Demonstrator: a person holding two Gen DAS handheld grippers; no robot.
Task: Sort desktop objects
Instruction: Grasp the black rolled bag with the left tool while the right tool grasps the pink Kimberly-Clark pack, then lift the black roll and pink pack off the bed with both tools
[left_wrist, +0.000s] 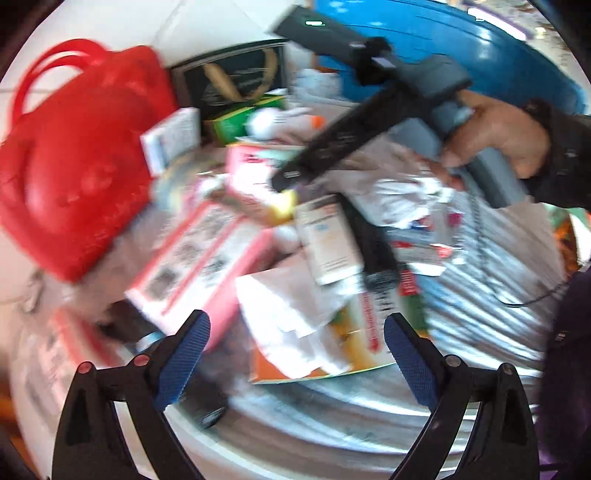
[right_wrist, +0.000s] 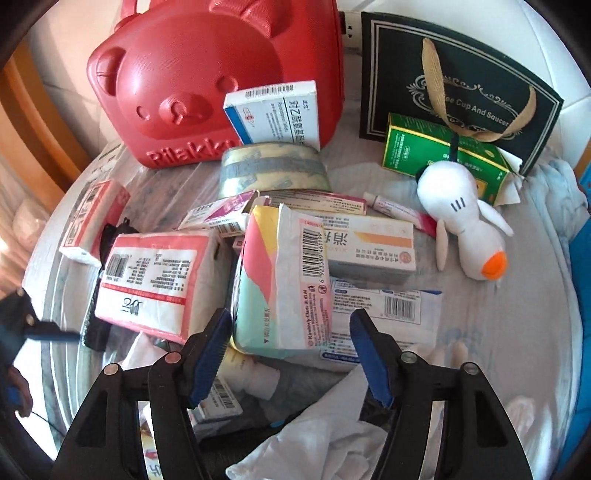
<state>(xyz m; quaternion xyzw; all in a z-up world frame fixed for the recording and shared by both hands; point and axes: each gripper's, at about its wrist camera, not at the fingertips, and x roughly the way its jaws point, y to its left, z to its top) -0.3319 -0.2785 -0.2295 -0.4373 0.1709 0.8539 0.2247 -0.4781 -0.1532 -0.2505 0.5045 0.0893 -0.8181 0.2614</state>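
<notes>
A pile of desktop clutter covers a round table. My right gripper (right_wrist: 290, 328) is open, pointing down, with the lower end of a pastel tissue pack (right_wrist: 280, 280) between its blue pads (right_wrist: 208, 354), which do not press on it. To the left lies a pink tissue pack (right_wrist: 155, 280), to the right an orange-striped medicine box (right_wrist: 373, 247). My left gripper (left_wrist: 297, 354) is open and empty over papers and boxes; that view is blurred. It also shows the right gripper (left_wrist: 286, 181), held by a hand (left_wrist: 495, 136).
A red bear-shaped case (right_wrist: 207, 85) stands at the back with a white-blue box (right_wrist: 273, 114) and a tape roll (right_wrist: 273, 170) before it. A dark gift bag (right_wrist: 458, 81), green box (right_wrist: 436, 155) and white plush toy (right_wrist: 465, 221) sit back right. A blue bin (left_wrist: 443, 48) lies beyond.
</notes>
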